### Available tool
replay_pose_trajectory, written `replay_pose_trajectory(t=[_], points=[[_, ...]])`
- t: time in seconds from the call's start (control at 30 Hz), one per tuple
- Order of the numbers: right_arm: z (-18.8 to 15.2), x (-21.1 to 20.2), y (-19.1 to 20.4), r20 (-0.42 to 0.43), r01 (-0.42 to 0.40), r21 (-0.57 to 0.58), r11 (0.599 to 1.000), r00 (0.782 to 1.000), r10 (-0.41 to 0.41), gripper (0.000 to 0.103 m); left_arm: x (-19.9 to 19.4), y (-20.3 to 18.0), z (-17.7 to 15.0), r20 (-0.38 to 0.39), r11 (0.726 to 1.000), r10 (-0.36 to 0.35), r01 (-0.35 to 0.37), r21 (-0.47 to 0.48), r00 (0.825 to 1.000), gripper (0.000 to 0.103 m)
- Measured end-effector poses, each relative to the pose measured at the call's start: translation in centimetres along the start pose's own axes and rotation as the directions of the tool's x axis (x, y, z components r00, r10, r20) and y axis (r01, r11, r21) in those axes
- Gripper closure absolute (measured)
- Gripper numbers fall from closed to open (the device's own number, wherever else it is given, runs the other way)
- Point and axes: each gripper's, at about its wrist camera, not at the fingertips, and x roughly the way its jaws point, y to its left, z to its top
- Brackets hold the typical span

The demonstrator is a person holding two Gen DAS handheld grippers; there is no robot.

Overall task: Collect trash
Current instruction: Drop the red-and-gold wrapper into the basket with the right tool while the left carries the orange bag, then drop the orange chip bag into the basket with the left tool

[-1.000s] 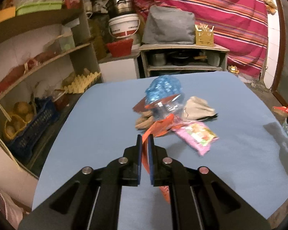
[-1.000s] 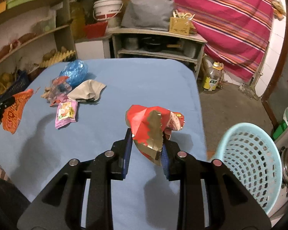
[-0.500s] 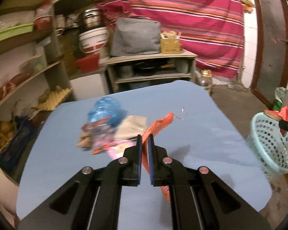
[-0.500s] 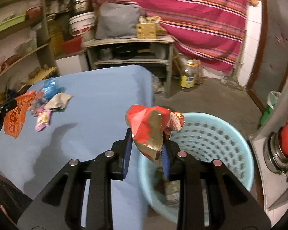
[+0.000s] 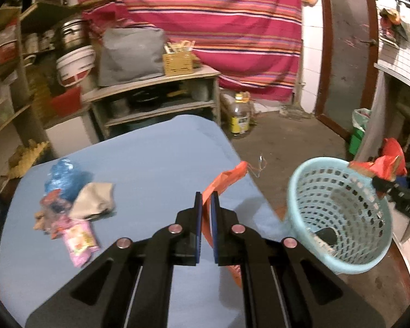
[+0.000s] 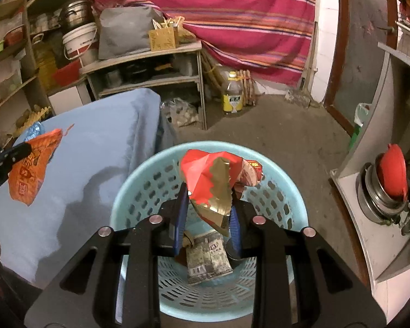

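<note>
Right gripper (image 6: 207, 213) moved red wrapper (image 6: 213, 180) over basket (image 6: 292, 191).

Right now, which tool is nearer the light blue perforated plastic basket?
Right. The right tool holds the crumpled red and gold wrapper directly above the light blue perforated plastic basket. The left tool, gripping the orange wrapper, is over the blue table beside it.

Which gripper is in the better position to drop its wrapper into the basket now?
Right. The right gripper holds the red wrapper directly above the blue basket; the left gripper holds the orange wrapper above the table.
</note>
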Motion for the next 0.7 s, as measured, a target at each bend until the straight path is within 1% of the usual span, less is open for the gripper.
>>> replay_pose_trajectory(t=[0.03,0.17,0.27,0.33,0.37,0.47,0.53,0.6,0.7], points=[[-0.2,0.4,-0.1,-0.008,-0.004,-0.001,1.000,1.000,0.004,0.072,0.3,-0.8,0.2,-0.004,1.000,-0.015,0.015,0.000,1.000,0.097],[-0.6,1.2,-0.6,-0.019,-0.014,0.008,1.000,1.000,0.014,0.072,0.6,-2.9,0.7,-0.003,0.999,-0.045,0.045,0.023,0.999,0.097],[-0.6,1.7,-1.0,-0.029,-0.027,0.019,0.999,0.999,0.028,0.061,0.7,-4.3,1.2,0.002,0.998,-0.060,0.060,0.037,0.998,0.097],[-0.5,1.7,-1.4,-0.026,-0.023,0.019,1.000,0.999,0.023,0.061,0.7,-5.2,1.4,0.004,0.997,-0.069,0.069,0.043,0.998,0.097],[-0.6,1.6,-1.6,-0.022,-0.021,0.022,1.000,1.000,0.021,0.058,0.7,-5.8,1.6,0.006,0.996,-0.075,0.074,0.048,0.997,0.097],[-1.0,0.9,-2.5,-0.007,-0.004,0.031,1.000,1.000,0.004,0.041,1.0,-7.3,1.9,0.004,0.994,-0.095,0.095,0.062,0.995,0.097],[-1.3,0.2,-3.4,0.000,0.013,0.034,0.999,1.000,-0.013,0.036,1.3,-8.2,2.0,0.002,0.991,-0.109,0.109,0.073,0.994,0.097],[-1.4,-0.3,-4.4,0.007,0.030,0.044,0.999,1.000,-0.031,0.028,1.9,-9.5,2.1,-0.009,0.989,-0.126,0.126,0.079,0.992,0.097],[-1.9,-1.0,-5.9,0.015,0.049,0.068,0.996,0.999,-0.050,0.026,3.2,-11.1,2.1,-0.033,0.984,-0.156,0.158,0.081,0.987,0.097]])
